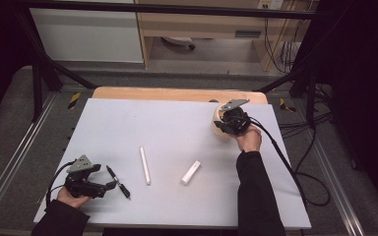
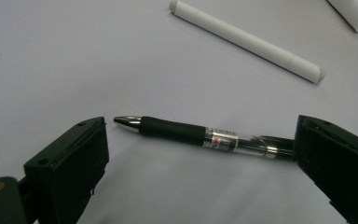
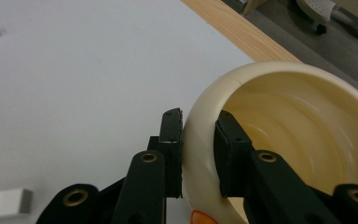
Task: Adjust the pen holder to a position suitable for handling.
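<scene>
Black jaws of the left gripper (image 2: 200, 154) stand wide apart on either side of a black-grip ballpoint pen with a clear barrel (image 2: 200, 136), which lies flat on the pale grey table mat (image 1: 177, 123), likely lined up for a pinch. Near the far right edge, the right gripper (image 3: 198, 154) clamps the wall of a cream plastic bowl (image 3: 279, 116), one jaw inside, one outside, probably to steady it for receiving items. What shows of the bowl's inside looks empty. A long white stick (image 1: 144, 165) and a short white cylinder (image 1: 191, 172) lie between them.

Tongs (image 3: 198, 154) clamped on cream bowl (image 3: 303, 121) rim, white table (image 3: 74, 84)
</scene>
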Available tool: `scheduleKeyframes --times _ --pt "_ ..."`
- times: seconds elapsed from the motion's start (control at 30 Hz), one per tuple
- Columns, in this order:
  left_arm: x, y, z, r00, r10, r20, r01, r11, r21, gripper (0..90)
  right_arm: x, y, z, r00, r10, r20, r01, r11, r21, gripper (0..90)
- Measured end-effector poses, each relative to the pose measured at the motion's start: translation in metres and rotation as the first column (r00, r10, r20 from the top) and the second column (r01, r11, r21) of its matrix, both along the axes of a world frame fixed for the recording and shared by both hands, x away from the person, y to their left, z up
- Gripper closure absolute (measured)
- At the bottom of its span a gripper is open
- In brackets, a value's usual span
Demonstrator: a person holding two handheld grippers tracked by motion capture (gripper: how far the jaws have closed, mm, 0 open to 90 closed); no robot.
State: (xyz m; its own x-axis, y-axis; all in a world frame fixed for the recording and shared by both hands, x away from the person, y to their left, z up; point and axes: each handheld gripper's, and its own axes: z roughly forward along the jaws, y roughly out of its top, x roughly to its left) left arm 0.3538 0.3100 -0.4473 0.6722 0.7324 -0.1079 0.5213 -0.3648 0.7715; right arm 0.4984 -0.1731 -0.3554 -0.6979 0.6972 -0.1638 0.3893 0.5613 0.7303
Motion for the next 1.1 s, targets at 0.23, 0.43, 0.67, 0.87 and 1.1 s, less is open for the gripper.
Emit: scheduleKeyframes --times 0.23,0.43,0.67,0.87,1.1 --pt "0.000 0.000 0.000 1.0000 -0.002 0.002 0.002 1.0000 0.001 3.8 -0.014 0.019 0.004 0.9995 0.014 -0.027 -0.013 0.999 0.049 75.7" --pt "-0.001 0.000 0.001 1.0000 -0.004 0.003 0.004 1.0000 0.003 3.8 -0.022 0.040 0.002 0.9982 0.039 -0.045 -0.035 0.996 0.079 75.8" --pt "-0.001 -0.001 0.001 1.0000 -0.005 0.004 0.005 1.0000 0.001 3.8 -0.025 0.070 -0.005 0.9955 0.065 -0.069 -0.057 0.992 0.113 76.3" --pt "-0.001 -0.001 0.001 1.0000 -0.007 0.005 0.007 1.0000 0.001 3.8 -0.026 0.097 -0.012 0.9927 0.080 -0.091 -0.068 0.989 0.128 76.4" --pt "-0.001 -0.001 0.001 0.9999 -0.008 0.006 0.008 1.0000 0.001 3.8 -0.026 0.117 -0.021 0.9888 0.095 -0.115 -0.078 0.987 0.137 76.5"
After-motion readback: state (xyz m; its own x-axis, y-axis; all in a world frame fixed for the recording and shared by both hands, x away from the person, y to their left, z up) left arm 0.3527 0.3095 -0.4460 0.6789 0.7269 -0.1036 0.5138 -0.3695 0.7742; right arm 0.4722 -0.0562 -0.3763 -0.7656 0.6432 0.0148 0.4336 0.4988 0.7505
